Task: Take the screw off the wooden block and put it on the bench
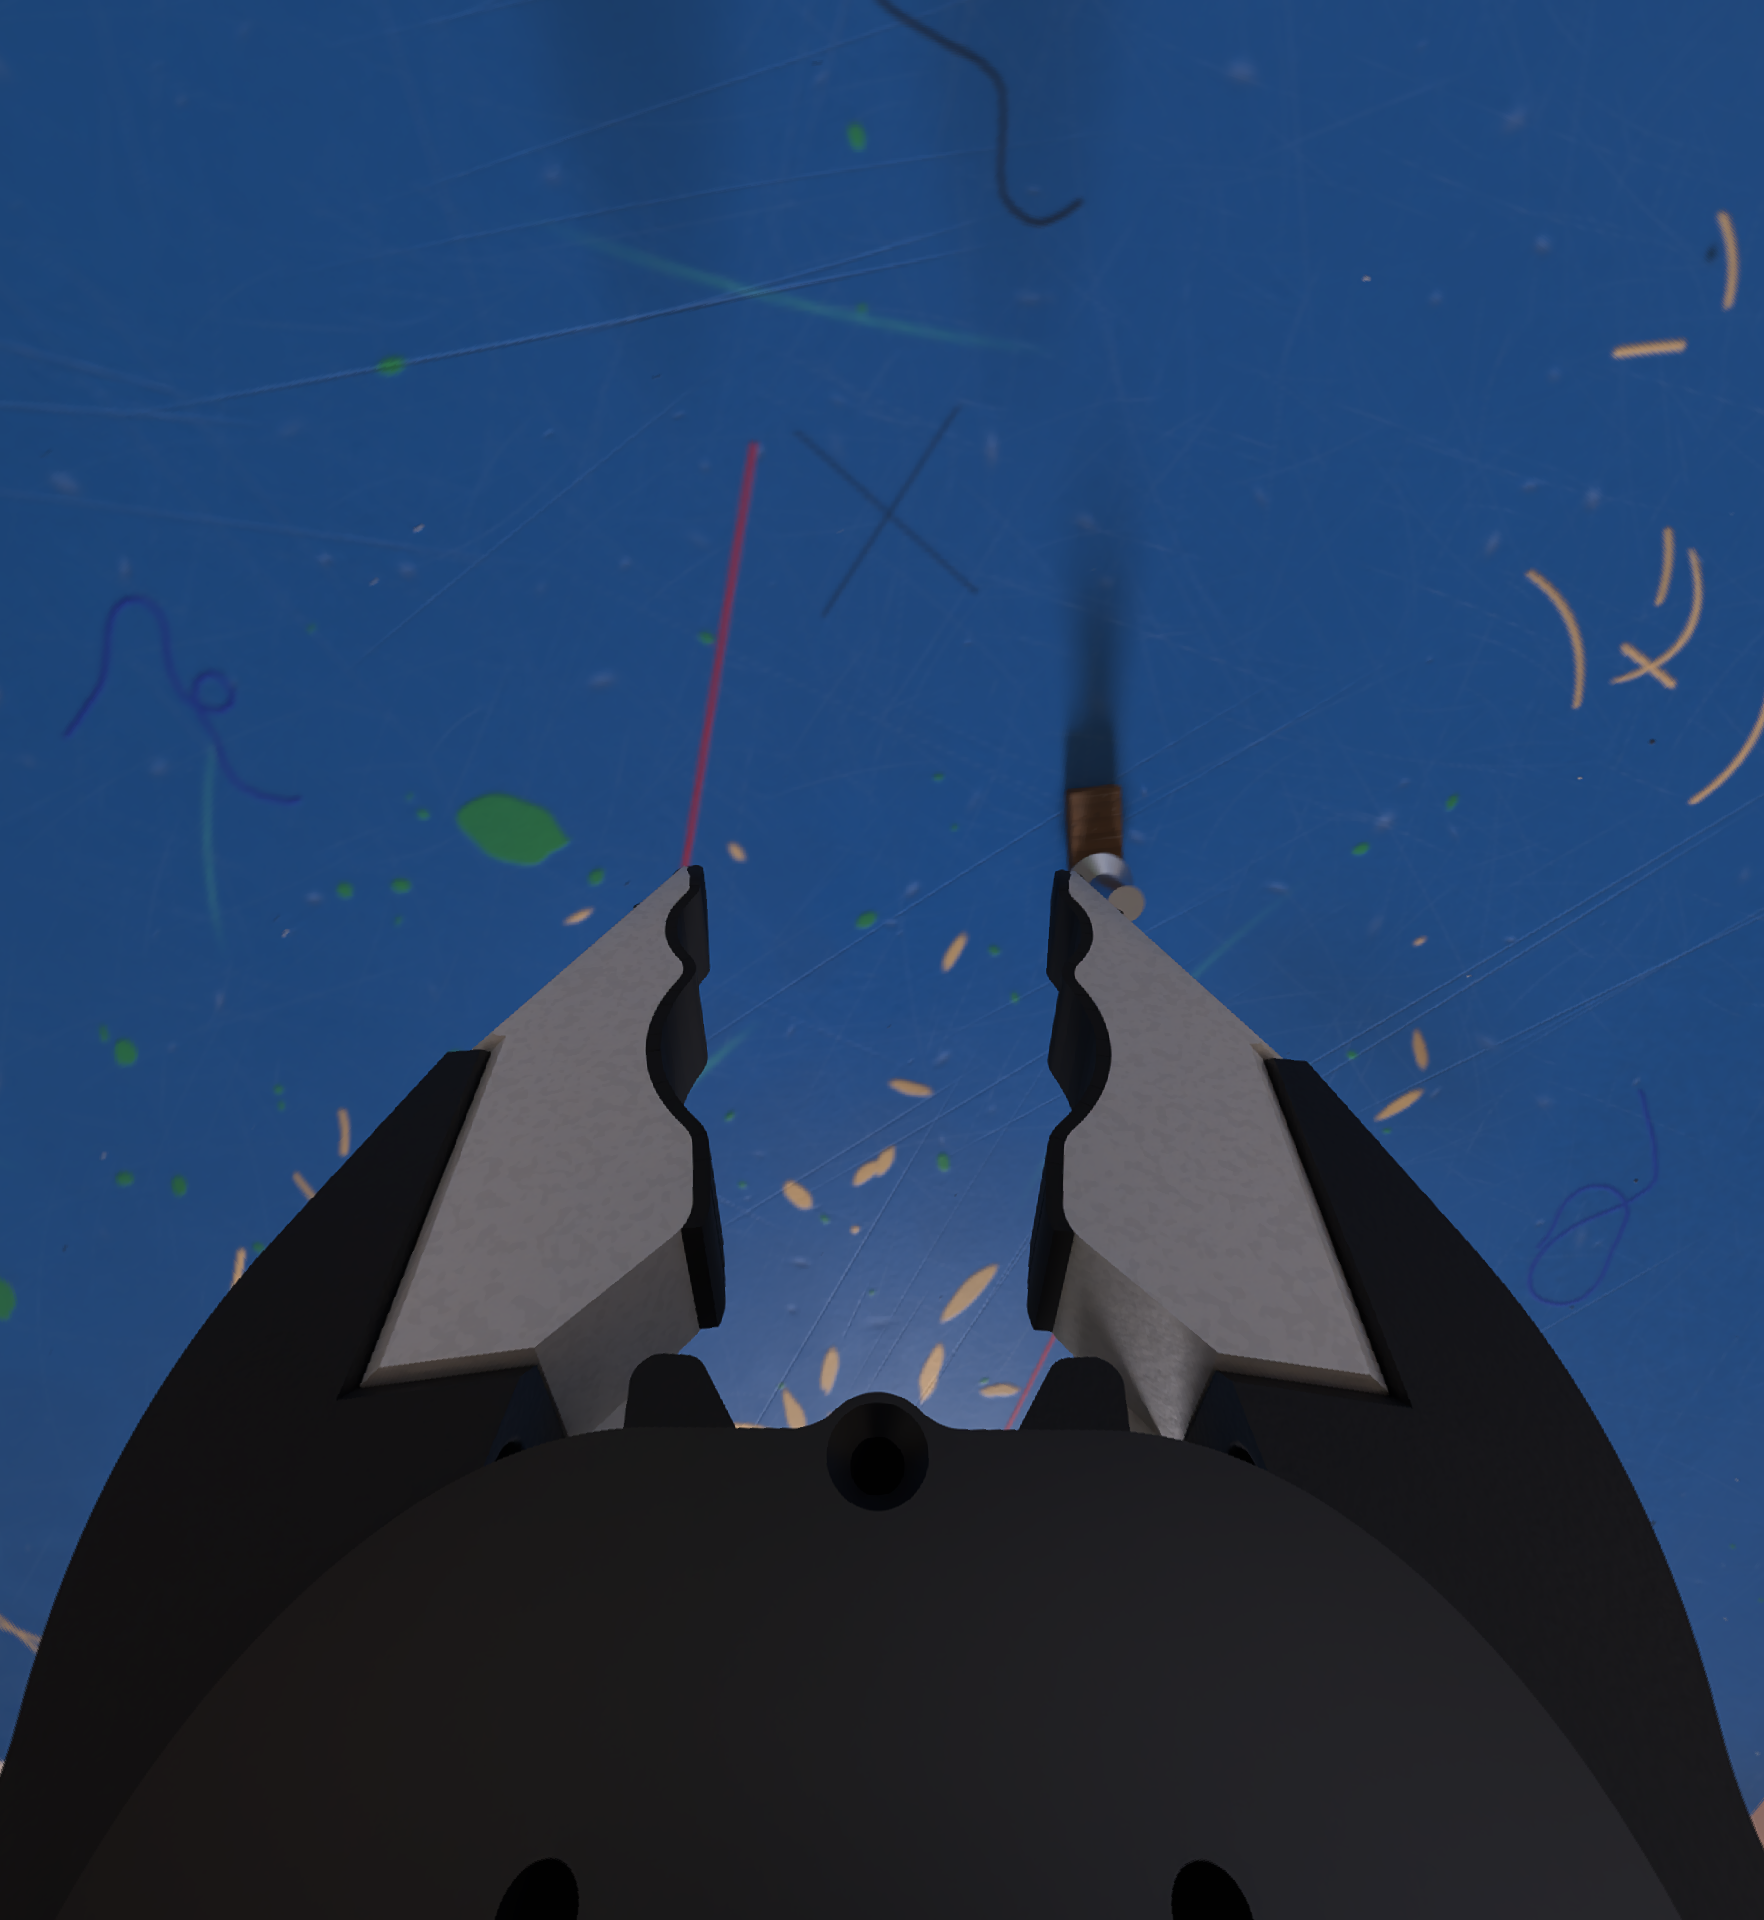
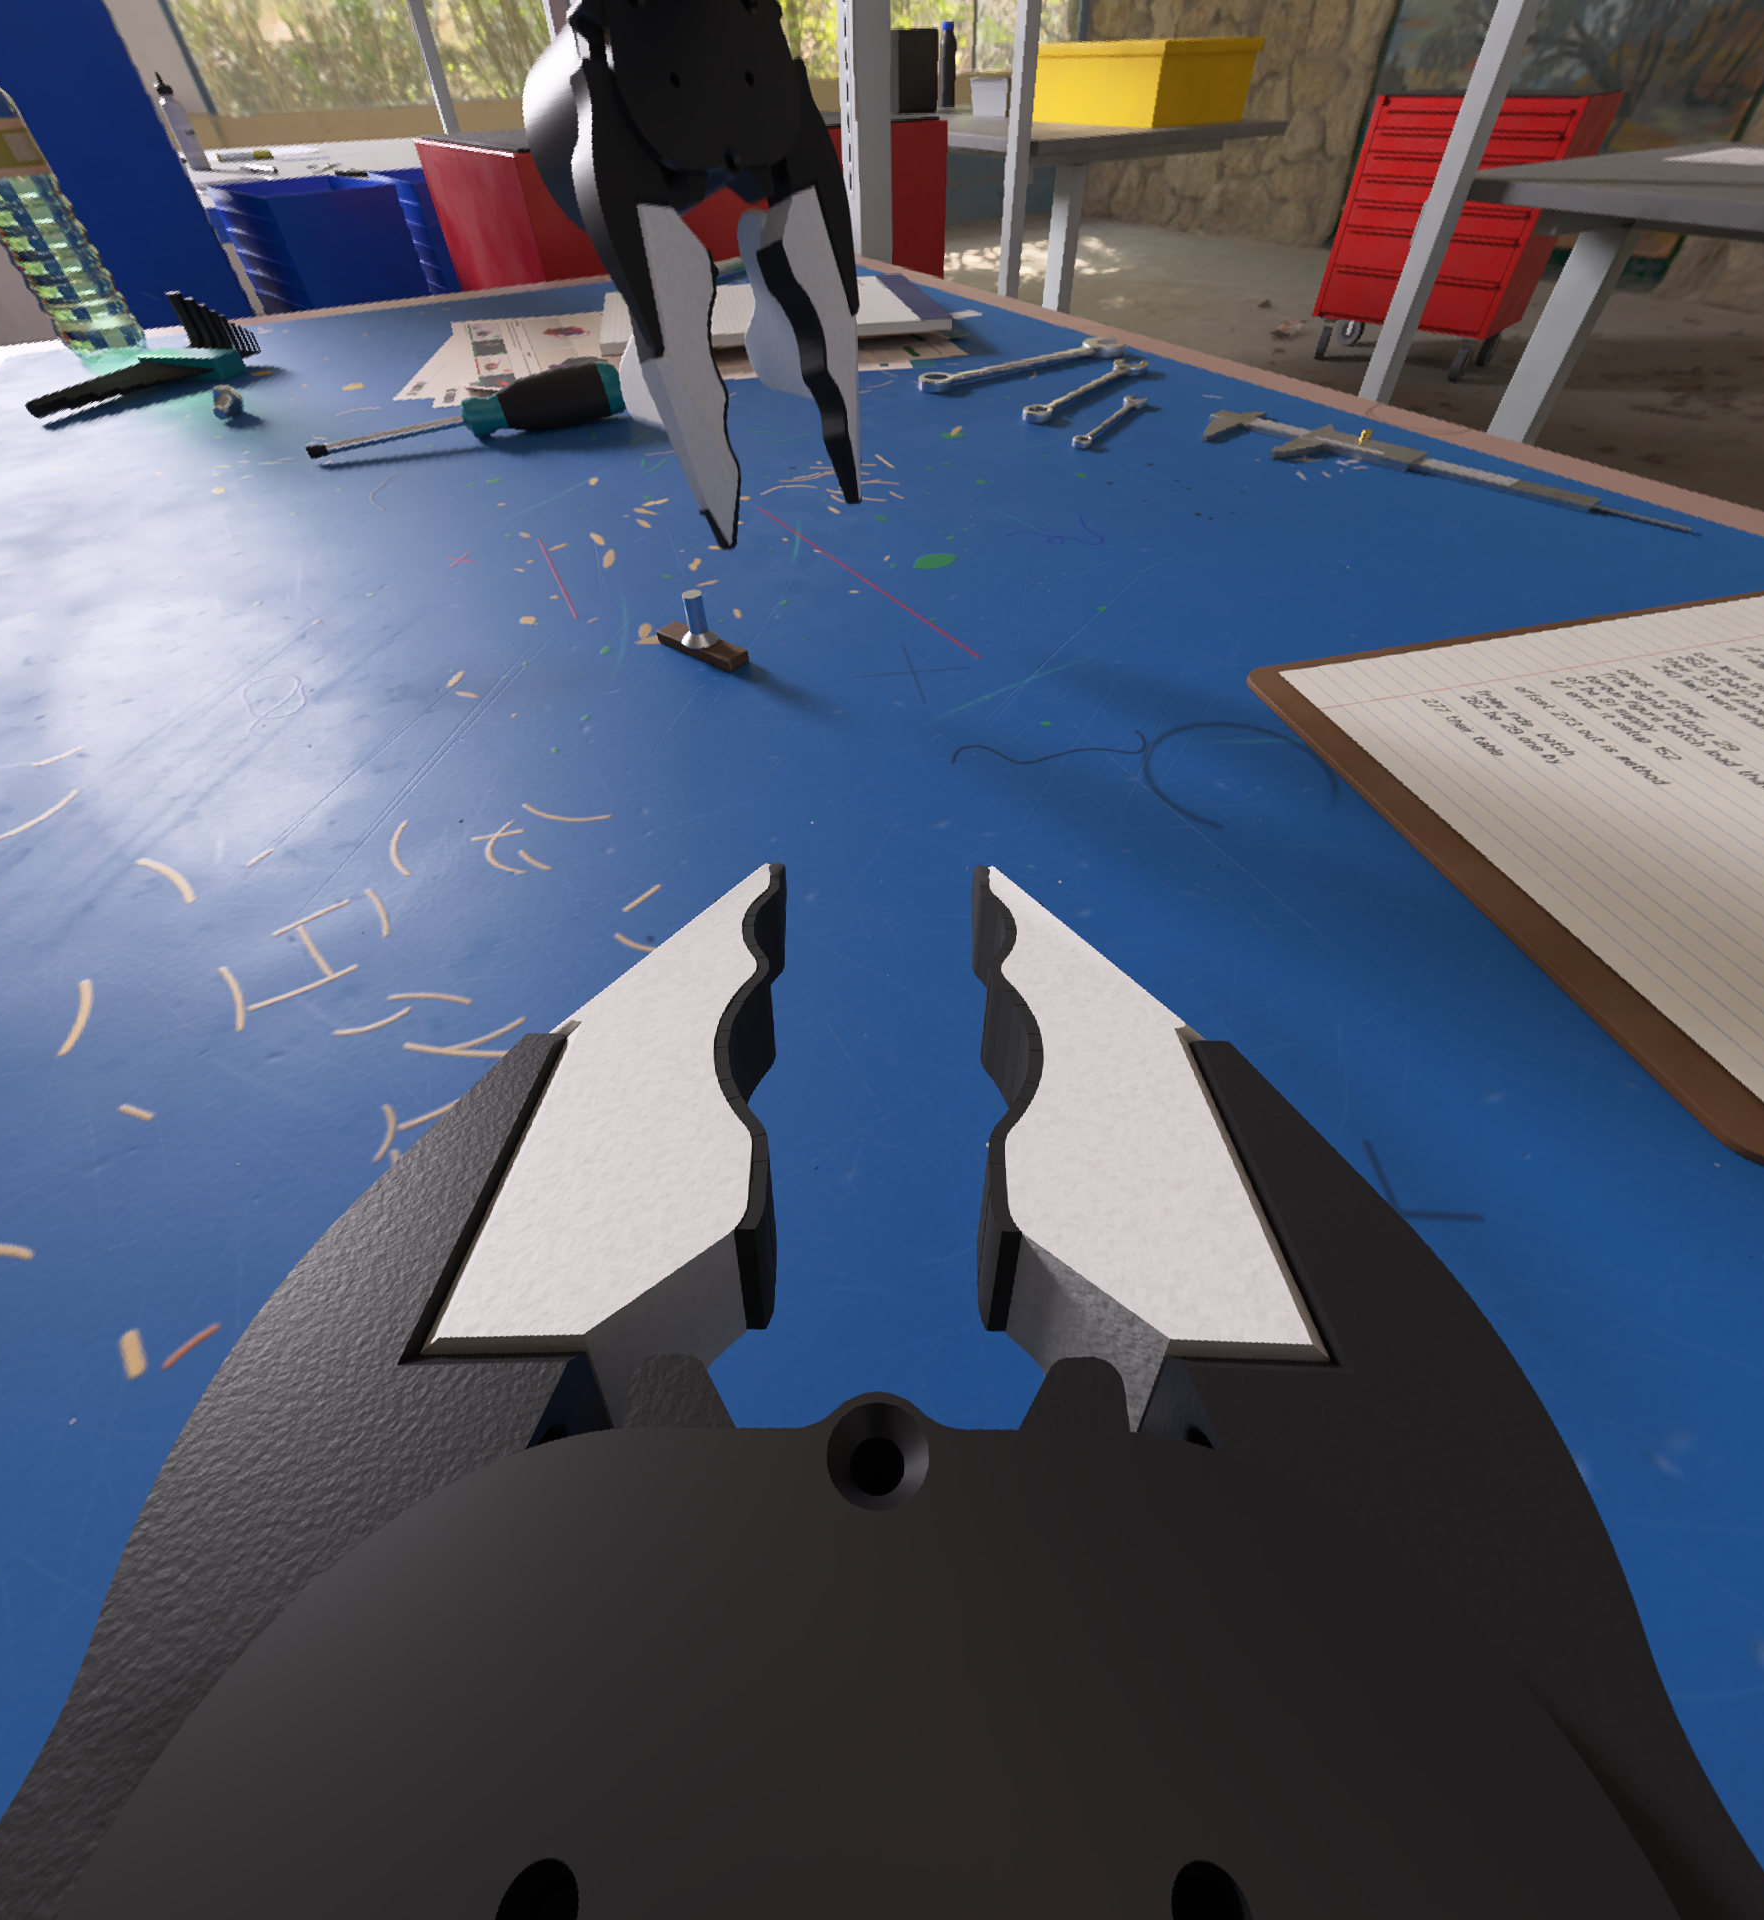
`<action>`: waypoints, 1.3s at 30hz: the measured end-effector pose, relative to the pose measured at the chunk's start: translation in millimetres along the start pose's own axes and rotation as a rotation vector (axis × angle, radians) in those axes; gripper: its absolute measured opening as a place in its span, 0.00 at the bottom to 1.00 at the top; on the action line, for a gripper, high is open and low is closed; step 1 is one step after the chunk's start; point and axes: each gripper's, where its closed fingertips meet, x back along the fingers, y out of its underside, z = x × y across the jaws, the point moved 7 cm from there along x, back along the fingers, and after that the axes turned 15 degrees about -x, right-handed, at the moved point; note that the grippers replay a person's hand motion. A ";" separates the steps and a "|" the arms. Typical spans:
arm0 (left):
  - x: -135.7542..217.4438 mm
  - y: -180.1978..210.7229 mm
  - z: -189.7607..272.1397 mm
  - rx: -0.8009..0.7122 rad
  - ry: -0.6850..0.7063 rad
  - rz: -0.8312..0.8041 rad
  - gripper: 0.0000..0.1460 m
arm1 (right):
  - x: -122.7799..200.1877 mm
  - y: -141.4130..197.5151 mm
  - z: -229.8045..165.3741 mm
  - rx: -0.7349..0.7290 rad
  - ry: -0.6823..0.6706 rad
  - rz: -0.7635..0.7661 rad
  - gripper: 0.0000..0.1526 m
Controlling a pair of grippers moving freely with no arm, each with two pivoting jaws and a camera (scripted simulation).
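Observation:
A small brown wooden block (image 2: 703, 650) lies on the blue bench (image 2: 234, 644), with a silver screw (image 2: 692, 617) standing upright in it. In the left wrist view the block (image 1: 1093, 826) and the screw (image 1: 1106, 871) show just beyond the tip of the right-hand finger (image 1: 1148, 1039). My left gripper (image 1: 878, 883) is open and empty, pointing down above the bench, a little behind and above the block; it also shows in the right wrist view (image 2: 790, 520). My right gripper (image 2: 878, 873) is open and empty, low over the bench, well short of the block.
A clipboard with lined paper (image 2: 1605, 821) lies at the right. A screwdriver (image 2: 504, 410), hex keys (image 2: 151, 364), a water bottle (image 2: 36, 229), papers (image 2: 545, 343), three wrenches (image 2: 1065, 384) and a caliper (image 2: 1429, 462) lie along the far side. Wood shavings are scattered about.

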 end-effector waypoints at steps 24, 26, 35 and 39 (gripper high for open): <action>-13.4 -6.2 51.5 0.041 0.179 -0.044 0.31 | 10.0 -5.0 3.8 -0.059 -0.059 0.087 0.21; -19.3 -7.6 49.9 0.029 0.177 -0.075 0.34 | 12.5 -6.2 5.8 -0.079 -0.066 0.110 0.21; -10.6 11.5 34.3 0.082 -0.010 -0.177 0.29 | 20.3 -9.9 15.9 -0.189 -0.117 0.178 0.21; -0.2 22.1 27.7 0.148 -0.035 -0.122 0.22 | 20.7 -9.8 15.6 -0.184 -0.112 0.181 0.20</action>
